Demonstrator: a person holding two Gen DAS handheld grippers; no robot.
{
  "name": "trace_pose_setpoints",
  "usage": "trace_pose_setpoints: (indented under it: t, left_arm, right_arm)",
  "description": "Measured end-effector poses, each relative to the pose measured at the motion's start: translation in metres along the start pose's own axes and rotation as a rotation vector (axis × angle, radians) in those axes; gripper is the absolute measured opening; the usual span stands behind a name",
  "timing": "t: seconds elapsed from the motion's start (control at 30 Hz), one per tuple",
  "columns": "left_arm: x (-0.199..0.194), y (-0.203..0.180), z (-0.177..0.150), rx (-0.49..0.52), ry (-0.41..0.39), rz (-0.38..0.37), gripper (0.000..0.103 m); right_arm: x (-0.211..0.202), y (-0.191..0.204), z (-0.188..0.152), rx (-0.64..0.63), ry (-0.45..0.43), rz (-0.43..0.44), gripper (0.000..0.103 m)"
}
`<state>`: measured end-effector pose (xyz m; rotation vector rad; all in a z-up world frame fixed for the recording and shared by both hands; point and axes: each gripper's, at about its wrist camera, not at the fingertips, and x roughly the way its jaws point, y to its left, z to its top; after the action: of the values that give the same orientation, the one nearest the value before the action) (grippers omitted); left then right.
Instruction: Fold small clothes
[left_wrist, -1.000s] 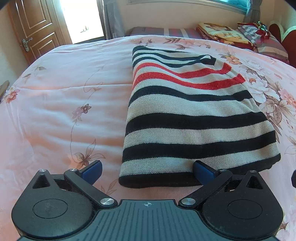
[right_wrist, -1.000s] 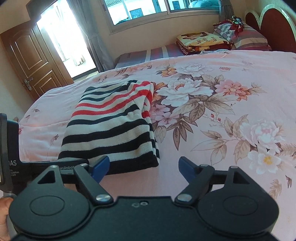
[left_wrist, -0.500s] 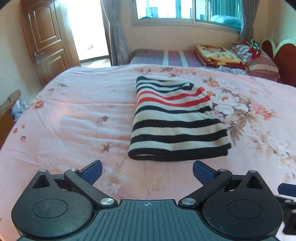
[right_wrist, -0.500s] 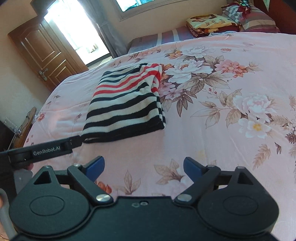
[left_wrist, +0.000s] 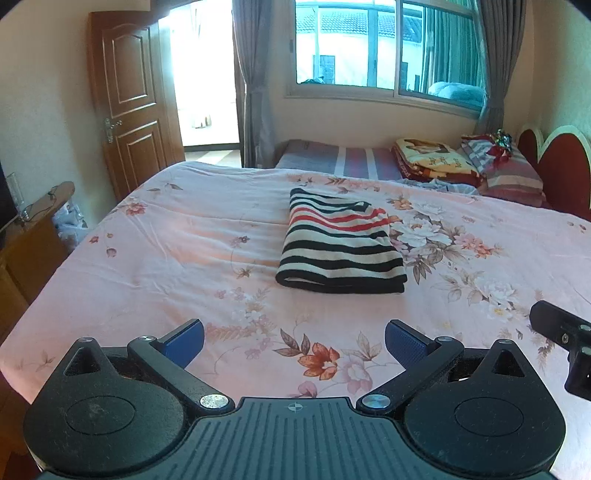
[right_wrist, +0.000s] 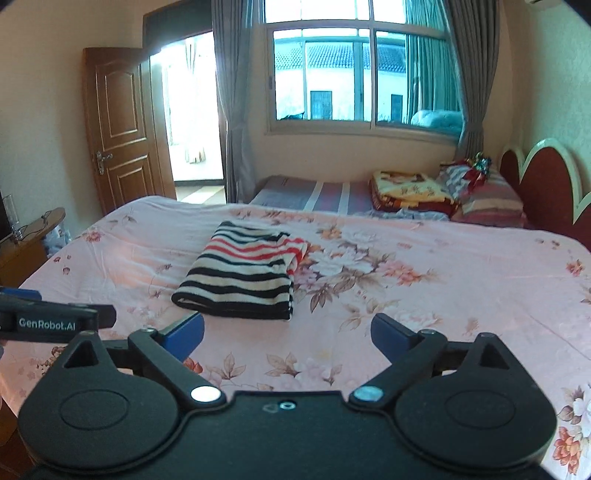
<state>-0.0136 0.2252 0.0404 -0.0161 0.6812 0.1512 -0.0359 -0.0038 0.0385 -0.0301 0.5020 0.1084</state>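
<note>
Both the left gripper (left_wrist: 293, 338) and the right gripper (right_wrist: 286, 332) are held wide and empty, well apart from the striped sweater (left_wrist: 341, 245), which is laid folded on the bed (left_wrist: 166, 236), so the folding is judged finished.

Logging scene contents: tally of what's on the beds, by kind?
Striped sweater, folded: 1
Folded blanket: 1
Pillows: at least 1, the stack is hard to separate
Total: at least 3

Left gripper (left_wrist: 294, 336): hovering level, blue fingers spread wide, gripping nothing. Right gripper (right_wrist: 287, 333): hovering alongside, fingers likewise gaping, carrying nothing.
</note>
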Motion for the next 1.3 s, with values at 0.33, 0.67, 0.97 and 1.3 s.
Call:
trace_pose_setpoints:
  t: [0.33, 0.67, 0.97, 1.3]
  left_arm:
    - [-0.056, -0.003, -0.02, -0.016, -0.057, 0.016, 0.103]
    - [-0.074, -0.009, -0.023, -0.015, -0.096, 0.009, 0.103]
    - [-0.081, -0.01, -0.023, -0.006, -0.112, 0.011, 0.103]
    - [-0.083, -0.009, -0.025, -0.003, -0.119, 0.018, 0.103]
  right_arm:
    - [-0.03, -0.008, -0.007, 0.018, -0.047, 0.001, 0.099]
    - [-0.043, -0.009, -0.009, 0.025, -0.072, -0.01, 0.1]
    - [-0.048, -0.005, -0.01, 0.026, -0.089, -0.018, 0.1]
    - [-0.046, -0.002, -0.012, 0.028, -0.076, -0.029, 0.1]
